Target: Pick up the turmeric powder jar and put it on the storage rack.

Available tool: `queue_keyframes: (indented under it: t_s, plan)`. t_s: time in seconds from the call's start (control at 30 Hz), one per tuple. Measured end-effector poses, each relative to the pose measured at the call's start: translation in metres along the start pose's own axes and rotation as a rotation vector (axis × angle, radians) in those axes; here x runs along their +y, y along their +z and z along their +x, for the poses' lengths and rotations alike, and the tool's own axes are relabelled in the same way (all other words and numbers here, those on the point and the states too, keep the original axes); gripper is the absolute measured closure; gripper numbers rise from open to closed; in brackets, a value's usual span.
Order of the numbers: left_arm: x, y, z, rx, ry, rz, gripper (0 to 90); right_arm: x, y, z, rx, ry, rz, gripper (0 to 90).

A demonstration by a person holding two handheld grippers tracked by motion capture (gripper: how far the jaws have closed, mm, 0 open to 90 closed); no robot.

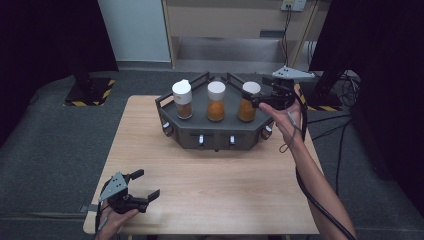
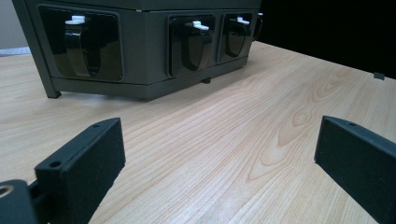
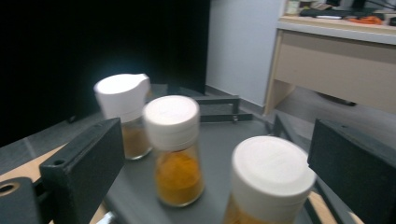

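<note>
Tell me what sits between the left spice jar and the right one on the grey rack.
One more jar: the middle jar, white-capped with orange powder, stands between the left jar and the right jar on the rack. The high view shows it best.

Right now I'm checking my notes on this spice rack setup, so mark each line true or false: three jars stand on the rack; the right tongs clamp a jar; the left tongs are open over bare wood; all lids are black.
Three spice jars stand on the grey rack: true.
The right tongs clamp the right jar: false, the jaws stand open beside it.
The left tongs are open above the table: true.
All lids are black: false, the left jar and middle jar are white-capped, like the right one.
</note>
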State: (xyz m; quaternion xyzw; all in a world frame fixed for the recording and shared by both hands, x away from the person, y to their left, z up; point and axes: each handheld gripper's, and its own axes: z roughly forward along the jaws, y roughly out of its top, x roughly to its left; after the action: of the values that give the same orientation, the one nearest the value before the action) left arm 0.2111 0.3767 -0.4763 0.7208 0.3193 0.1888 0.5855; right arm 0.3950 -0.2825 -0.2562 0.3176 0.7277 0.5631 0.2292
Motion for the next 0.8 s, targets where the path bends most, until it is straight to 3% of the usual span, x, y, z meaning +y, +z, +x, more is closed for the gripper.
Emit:
queue_keyframes:
  t_s: [0.1,0.43,0.8]
  plan:
    - [0.000,-0.001,0.000,0.002,-0.003,-0.003,0.6,-0.004,-0.010,0.003,0.029,-0.004,-0.020,3.3]
    - [0.000,0.000,0.000,0.002,0.000,0.000,0.5,-0.020,-0.048,0.022,0.059,-0.037,-0.063,3.1]
    - [0.001,0.001,-0.001,0.003,-0.001,0.003,0.6,-0.048,-0.078,0.039,0.076,-0.076,-0.054,3.1]
